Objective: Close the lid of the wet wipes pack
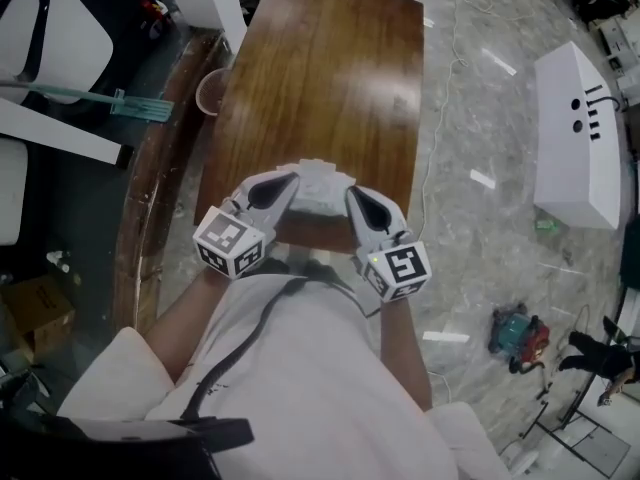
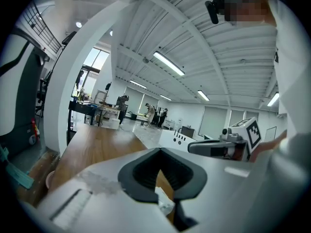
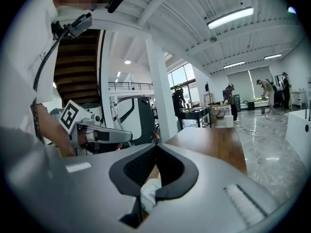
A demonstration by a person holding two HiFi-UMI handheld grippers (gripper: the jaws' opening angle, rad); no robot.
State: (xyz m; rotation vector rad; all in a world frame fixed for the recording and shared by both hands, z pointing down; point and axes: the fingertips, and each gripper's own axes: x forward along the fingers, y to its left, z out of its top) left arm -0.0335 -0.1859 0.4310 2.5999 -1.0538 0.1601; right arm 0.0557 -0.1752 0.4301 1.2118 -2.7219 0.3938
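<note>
the wet wipes pack [image 1: 320,185] is at the near edge of the counter [image 1: 330,68]. i cannot tell whether it rests on the counter or is lifted off it. it reads as a soft film pouch, probably light and squashy, and its one stiff part would be the plastic flap lid, which cannot be made out here. by that judgement, one end of the pouch wants steadying while a flat press on the lid snaps it down. pinching the soft middle would only buckle it. the left gripper [image 1: 288,180] and the right gripper [image 1: 352,194] flank the pack over that near edge, both angled inward. on each the fingers meet tip to tip. a scrap of white shows in the gap behind the tips, and i cannot tell if it is nipped.
</note>
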